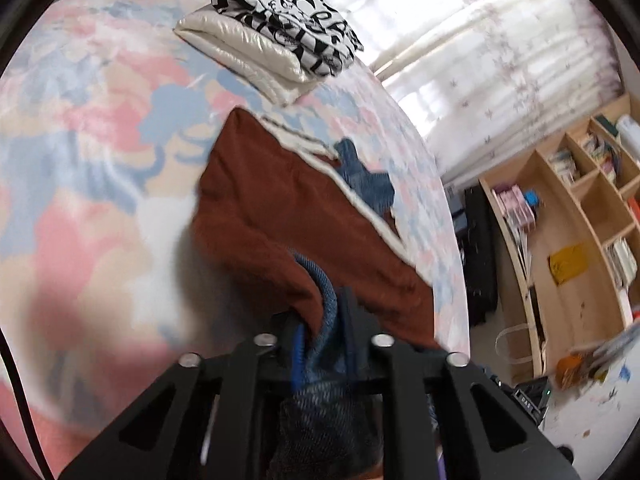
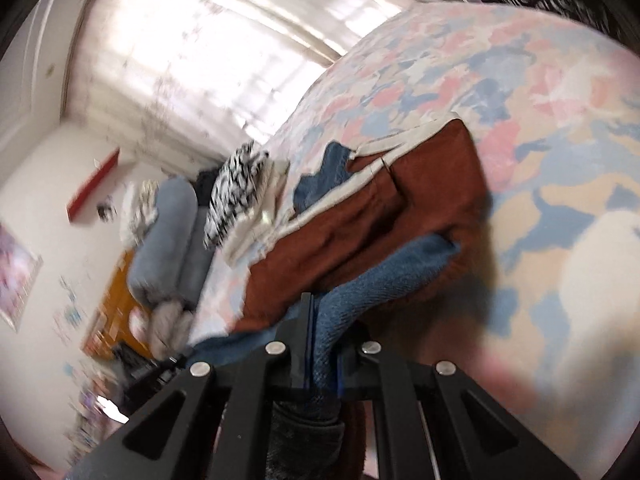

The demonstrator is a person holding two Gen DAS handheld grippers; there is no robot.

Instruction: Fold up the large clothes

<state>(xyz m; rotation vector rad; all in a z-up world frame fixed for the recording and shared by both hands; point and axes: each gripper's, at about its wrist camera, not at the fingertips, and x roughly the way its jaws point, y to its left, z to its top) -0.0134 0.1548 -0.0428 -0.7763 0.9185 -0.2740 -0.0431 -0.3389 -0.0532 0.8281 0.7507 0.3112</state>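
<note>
A large rust-brown garment (image 1: 280, 208) with a cream border and blue knit trim lies partly folded on the floral bed cover (image 1: 80, 140). My left gripper (image 1: 320, 320) is shut on its near blue and brown edge and holds it lifted. In the right wrist view the same garment (image 2: 432, 184) lies on the bed cover (image 2: 560, 160). My right gripper (image 2: 322, 332) is shut on another part of its blue knit edge (image 2: 380, 276). Both views are blurred.
A folded stack, a black-and-white printed piece (image 1: 288, 20) on a cream padded one (image 1: 240, 52), lies at the far side of the bed. Wooden shelves (image 1: 580, 220) stand to the right. Grey bolsters (image 2: 172, 236) lie by the bed. Curtains (image 2: 200, 40) cover the window.
</note>
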